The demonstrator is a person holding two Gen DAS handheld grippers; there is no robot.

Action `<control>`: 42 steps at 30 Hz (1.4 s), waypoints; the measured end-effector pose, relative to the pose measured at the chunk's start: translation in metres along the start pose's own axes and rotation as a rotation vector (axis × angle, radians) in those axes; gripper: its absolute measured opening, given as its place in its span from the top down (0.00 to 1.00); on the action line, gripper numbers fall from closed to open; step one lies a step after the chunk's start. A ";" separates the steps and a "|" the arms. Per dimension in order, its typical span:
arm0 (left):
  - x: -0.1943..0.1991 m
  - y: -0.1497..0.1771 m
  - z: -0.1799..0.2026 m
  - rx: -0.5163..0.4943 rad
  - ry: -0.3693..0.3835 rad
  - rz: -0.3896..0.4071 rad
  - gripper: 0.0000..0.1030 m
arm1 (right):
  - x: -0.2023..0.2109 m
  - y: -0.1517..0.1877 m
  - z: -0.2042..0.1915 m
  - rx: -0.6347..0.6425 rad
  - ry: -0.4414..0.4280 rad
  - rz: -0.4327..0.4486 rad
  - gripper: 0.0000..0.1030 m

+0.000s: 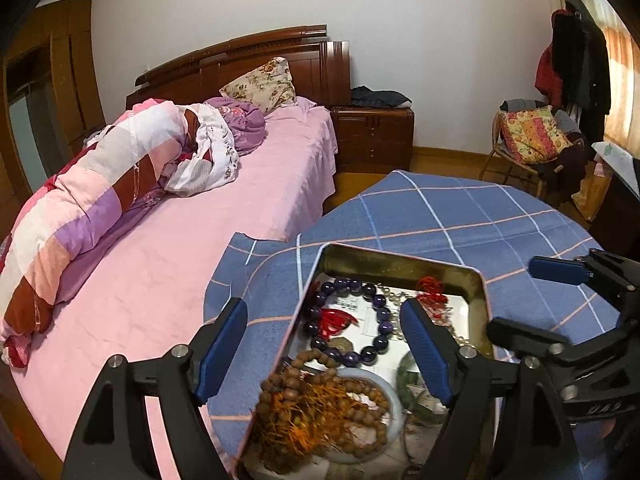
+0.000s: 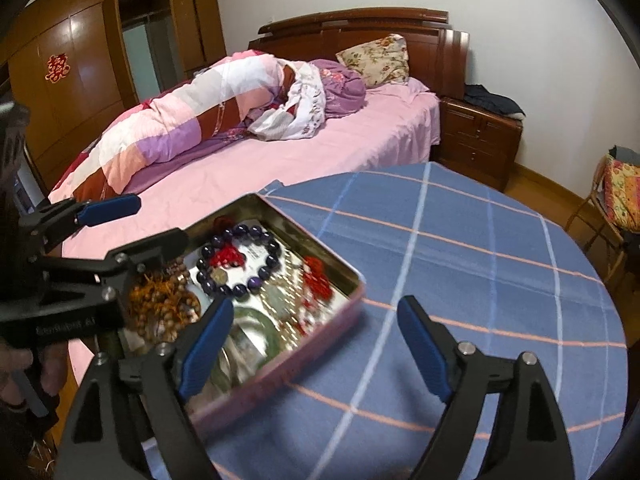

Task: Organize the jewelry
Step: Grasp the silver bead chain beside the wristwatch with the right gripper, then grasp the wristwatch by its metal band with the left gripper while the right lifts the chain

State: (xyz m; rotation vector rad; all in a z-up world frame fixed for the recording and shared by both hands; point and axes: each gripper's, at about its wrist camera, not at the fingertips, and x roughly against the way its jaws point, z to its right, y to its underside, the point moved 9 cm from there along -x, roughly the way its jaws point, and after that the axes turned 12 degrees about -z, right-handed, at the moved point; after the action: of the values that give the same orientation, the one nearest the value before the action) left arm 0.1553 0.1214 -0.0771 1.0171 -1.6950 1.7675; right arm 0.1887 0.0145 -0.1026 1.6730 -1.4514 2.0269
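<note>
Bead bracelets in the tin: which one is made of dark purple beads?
The purple bracelet, lying as an open ring toward the tin's far end. Its beads are big and glossy; the brown bracelet nearer the camera has small, dull beads with orange threads.

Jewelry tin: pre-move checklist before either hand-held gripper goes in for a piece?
1. Left hand-held gripper open: ok, jaws wide, straddling the near left wall of the tin.
2. Right hand-held gripper open and empty: ok.
3. Tin fully on the blue checked tablecloth: ok.
4. Purple bead bracelet reachable: ok, lies on top, uncovered.
5. Brown bead strand free to lift: not ok, orange threads lie tangled over it.
6. Green bangle free: cannot tell, blurred and partly behind a finger.
</note>
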 end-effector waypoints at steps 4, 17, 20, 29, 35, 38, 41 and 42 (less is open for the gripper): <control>0.010 0.003 0.008 0.009 0.005 0.017 0.23 | 0.017 0.021 0.027 -0.038 0.045 -0.008 0.14; 0.036 0.018 0.047 -0.022 -0.013 0.060 0.23 | 0.036 0.115 0.078 -0.160 0.116 -0.116 0.14; 0.040 0.020 0.063 -0.052 0.010 0.064 0.23 | 0.033 0.123 0.070 -0.137 0.099 -0.131 0.14; 0.036 0.028 0.087 -0.084 0.025 0.035 0.23 | 0.017 0.133 0.057 -0.086 0.066 -0.156 0.55; 0.041 0.028 0.110 -0.126 0.063 0.039 0.23 | 0.028 0.139 0.058 -0.079 0.053 -0.146 0.84; 0.040 0.030 0.127 -0.156 0.084 0.032 0.23 | 0.038 0.141 0.066 -0.099 0.084 -0.123 0.88; 0.037 0.032 0.144 -0.193 0.093 0.026 0.23 | 0.050 0.144 0.079 -0.128 0.104 -0.102 0.88; 0.036 0.033 0.150 -0.204 0.097 0.021 0.23 | 0.053 0.145 0.083 -0.134 0.115 -0.096 0.88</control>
State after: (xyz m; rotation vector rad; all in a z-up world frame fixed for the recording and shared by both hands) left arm 0.1351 -0.0348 -0.0760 0.8151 -1.7880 1.5912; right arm 0.1344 -0.1453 -0.1491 1.5175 -1.4066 1.8970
